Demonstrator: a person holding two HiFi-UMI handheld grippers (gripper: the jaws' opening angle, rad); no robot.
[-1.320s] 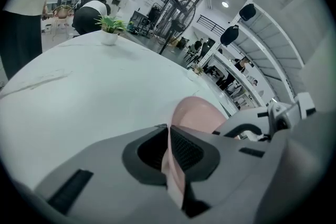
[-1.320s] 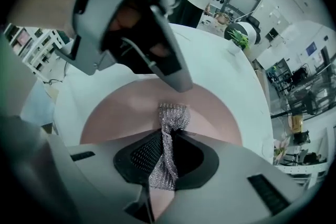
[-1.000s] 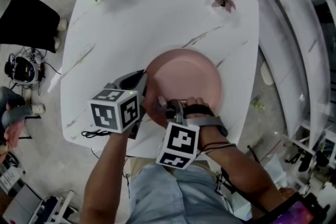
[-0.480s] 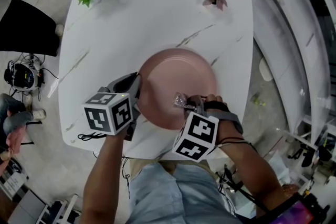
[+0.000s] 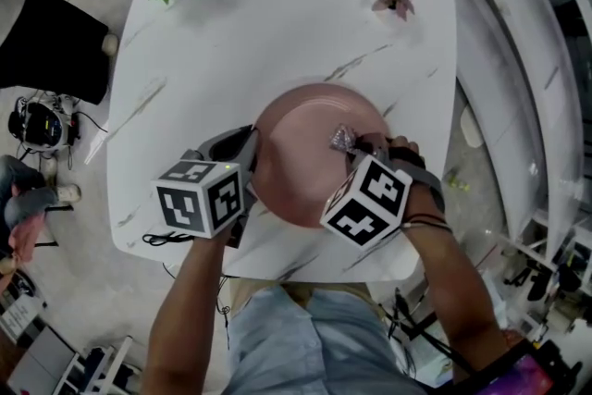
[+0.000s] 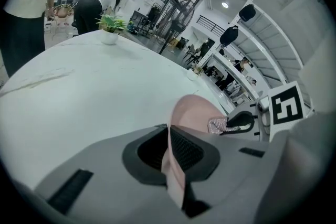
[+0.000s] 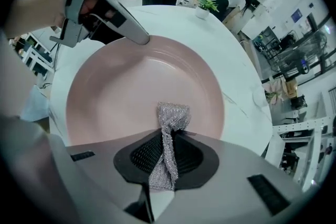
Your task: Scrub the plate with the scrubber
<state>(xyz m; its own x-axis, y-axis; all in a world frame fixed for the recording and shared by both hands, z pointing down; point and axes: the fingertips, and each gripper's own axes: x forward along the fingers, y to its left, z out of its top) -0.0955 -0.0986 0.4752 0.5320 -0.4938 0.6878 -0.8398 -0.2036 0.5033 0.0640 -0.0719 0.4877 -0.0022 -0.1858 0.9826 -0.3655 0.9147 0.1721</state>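
Pink and smooth, the round, shallow plate point(image 5: 301, 157) sits on your white, grey-veined marble table point(image 5: 277, 23), toward its near edge. Your left gripper point(image 5: 252, 141) pinches the plate's left rim, with the thin edge clamped between its ribbed black pads point(image 6: 189, 149). Your right gripper point(image 5: 354, 146) is closed on the scrubber point(image 7: 168, 134), a crumpled strip of silvery metallic mesh squeezed narrow between the jaws. Its puffed free end rests against the plate's inner surface, toward the right side.
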